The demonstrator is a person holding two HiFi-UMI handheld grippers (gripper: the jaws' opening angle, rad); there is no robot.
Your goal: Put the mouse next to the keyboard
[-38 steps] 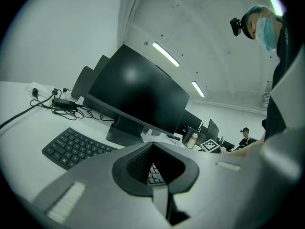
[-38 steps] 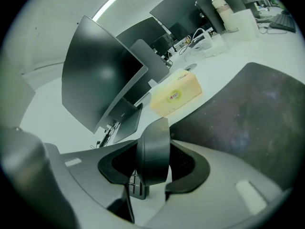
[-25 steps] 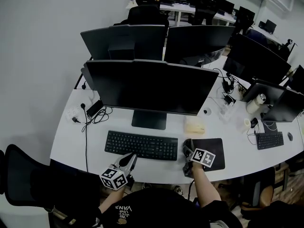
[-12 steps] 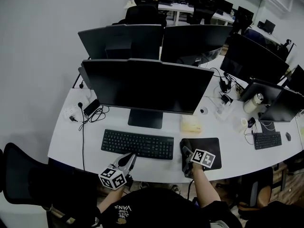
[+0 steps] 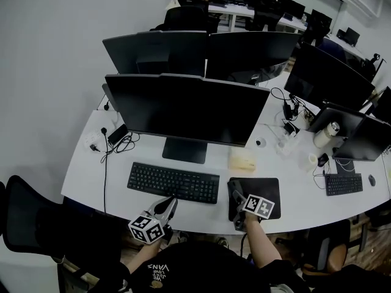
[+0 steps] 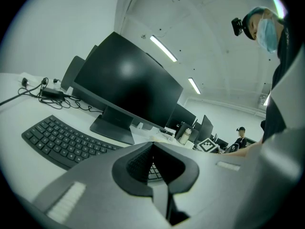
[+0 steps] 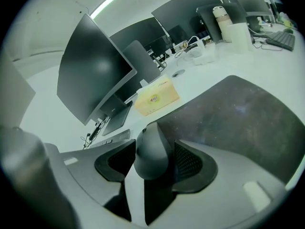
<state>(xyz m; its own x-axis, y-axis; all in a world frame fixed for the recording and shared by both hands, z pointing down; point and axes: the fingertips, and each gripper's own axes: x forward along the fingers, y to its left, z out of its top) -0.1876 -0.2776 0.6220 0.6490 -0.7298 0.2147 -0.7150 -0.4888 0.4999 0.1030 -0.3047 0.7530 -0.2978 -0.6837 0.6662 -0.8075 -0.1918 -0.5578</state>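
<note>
A long white tabletop (image 5: 82,176) curves from the lower left of the head view across to the right edge, set against a plain pale grey wall (image 5: 55,54) that fills the upper left. A large dark monitor (image 5: 183,108) stands at the centre on a flat foot, with two more monitors (image 5: 156,52) back to back behind it and a further row (image 5: 327,75) along the right. A black office chair (image 5: 30,224) sits at the lower left, another (image 5: 183,18) at the top centre, beside more desks (image 5: 226,10) in the upper right. In the left gripper view, long light strips (image 6: 163,48) run across a white ceiling (image 6: 214,42).
</note>
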